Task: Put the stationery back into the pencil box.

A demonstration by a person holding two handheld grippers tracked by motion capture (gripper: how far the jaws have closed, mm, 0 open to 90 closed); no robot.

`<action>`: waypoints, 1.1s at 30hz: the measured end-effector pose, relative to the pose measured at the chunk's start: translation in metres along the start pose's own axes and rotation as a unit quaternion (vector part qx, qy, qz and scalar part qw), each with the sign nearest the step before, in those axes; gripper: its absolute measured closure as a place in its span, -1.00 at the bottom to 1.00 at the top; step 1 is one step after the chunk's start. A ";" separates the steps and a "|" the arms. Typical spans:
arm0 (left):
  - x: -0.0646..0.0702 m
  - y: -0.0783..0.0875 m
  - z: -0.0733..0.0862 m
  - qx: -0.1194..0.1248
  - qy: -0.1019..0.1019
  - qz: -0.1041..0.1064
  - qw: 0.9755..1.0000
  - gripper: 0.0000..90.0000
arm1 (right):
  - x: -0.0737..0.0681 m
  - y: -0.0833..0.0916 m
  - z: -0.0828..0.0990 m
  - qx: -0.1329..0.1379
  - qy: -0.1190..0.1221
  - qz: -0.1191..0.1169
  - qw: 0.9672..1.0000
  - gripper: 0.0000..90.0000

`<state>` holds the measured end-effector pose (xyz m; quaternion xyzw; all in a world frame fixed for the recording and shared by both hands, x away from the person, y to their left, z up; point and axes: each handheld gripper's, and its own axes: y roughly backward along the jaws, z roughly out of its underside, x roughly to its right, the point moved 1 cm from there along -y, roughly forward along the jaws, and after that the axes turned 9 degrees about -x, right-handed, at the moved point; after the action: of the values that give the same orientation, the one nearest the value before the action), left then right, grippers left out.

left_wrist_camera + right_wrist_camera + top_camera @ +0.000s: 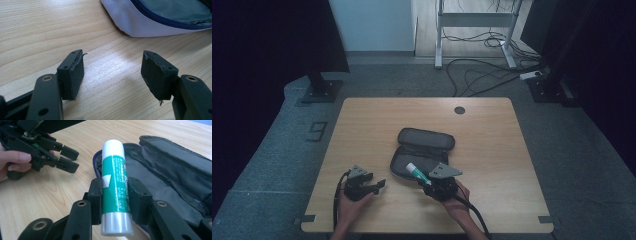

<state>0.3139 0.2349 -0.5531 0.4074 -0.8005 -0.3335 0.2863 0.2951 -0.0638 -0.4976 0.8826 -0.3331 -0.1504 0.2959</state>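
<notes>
Right gripper [115, 192] clenched on a glue stick [115, 182], held at frame centre over the unzipped pencil case [175, 175]; left gripper [112, 72] released, empty — lower left of high view; stick probably about to go in; placing and zipping remain.

Light wood-grain table [492, 150], round dark grommet [459, 110] near far edge. Open dark zip pouch [424, 147] lay flat at centre, lid folded back, lining exposed.

Floor marking [316, 131] — reads "9"; glue stick [114, 182] print — illegible.
</notes>
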 end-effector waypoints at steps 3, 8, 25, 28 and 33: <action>0.000 0.000 0.000 0.000 0.000 0.000 1.000 -0.22 | 0.004 0.000 -0.003 0.003 -0.002 0.001 1.000 0.44; 0.000 0.000 0.000 0.000 0.001 0.001 1.000 -0.22 | 0.008 0.000 -0.005 0.004 -0.007 0.004 1.000 0.44; -0.001 0.000 0.000 0.000 0.002 0.004 1.000 -0.22 | 0.037 -0.021 -0.011 -0.005 -0.040 0.020 0.999 0.44; 0.000 0.000 0.000 0.000 0.001 0.002 1.000 -0.22 | 0.040 -0.023 -0.012 -0.004 -0.045 0.021 0.999 0.44; -0.001 0.000 0.000 0.000 0.001 0.004 1.000 -0.22 | 0.047 -0.030 -0.017 -0.003 -0.051 0.024 0.998 0.44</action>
<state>0.3137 0.2357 -0.5531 0.4048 -0.8019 -0.3318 0.2882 0.3520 -0.0702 -0.5064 0.8645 -0.3682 -0.1891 0.2850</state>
